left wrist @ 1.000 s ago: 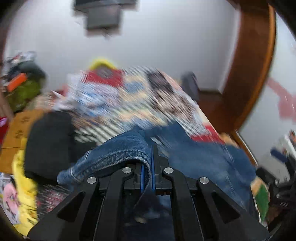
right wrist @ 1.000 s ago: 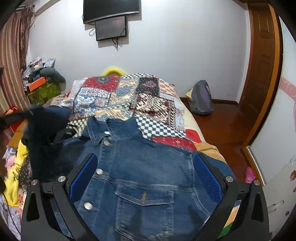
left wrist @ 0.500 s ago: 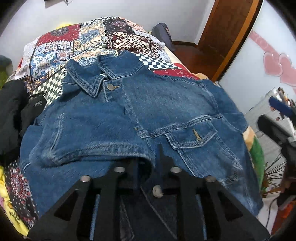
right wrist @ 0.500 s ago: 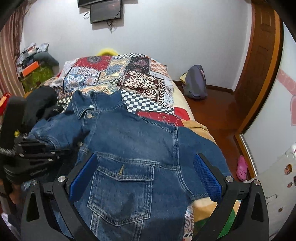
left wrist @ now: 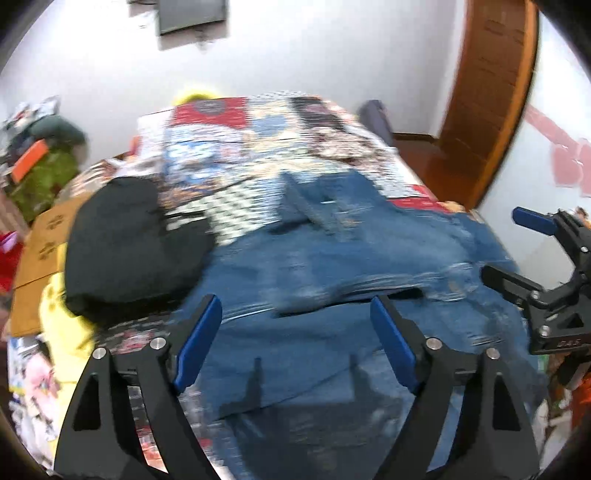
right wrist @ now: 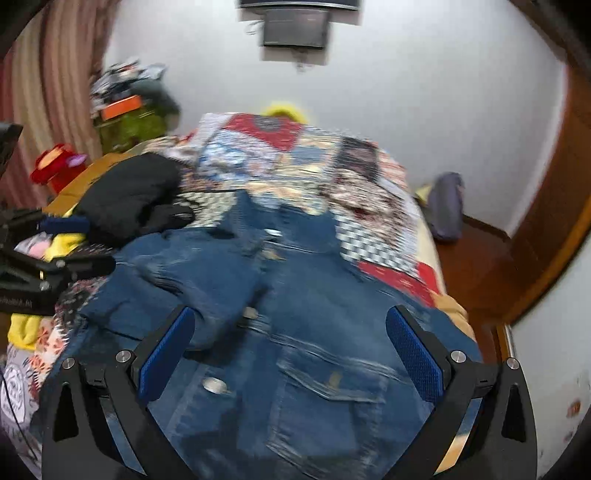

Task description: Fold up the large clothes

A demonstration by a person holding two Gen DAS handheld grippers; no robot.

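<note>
On the patchwork bedspread (right wrist: 295, 155) by the white wall (right wrist: 406, 92), denim jacket (right wrist: 295, 314) spread beneath both grippers, left gripper (left wrist: 295, 339) and right gripper (right wrist: 291, 354) parted, nothing grasped

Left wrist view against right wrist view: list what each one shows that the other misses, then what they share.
Only the left wrist view shows the right gripper at its right edge and a cardboard box. Only the right wrist view shows the striped curtain, a red toy and the left gripper at its left edge. Both show the denim jacket on the patchwork bedspread, the black garment, the wall screen and the wooden door.
</note>
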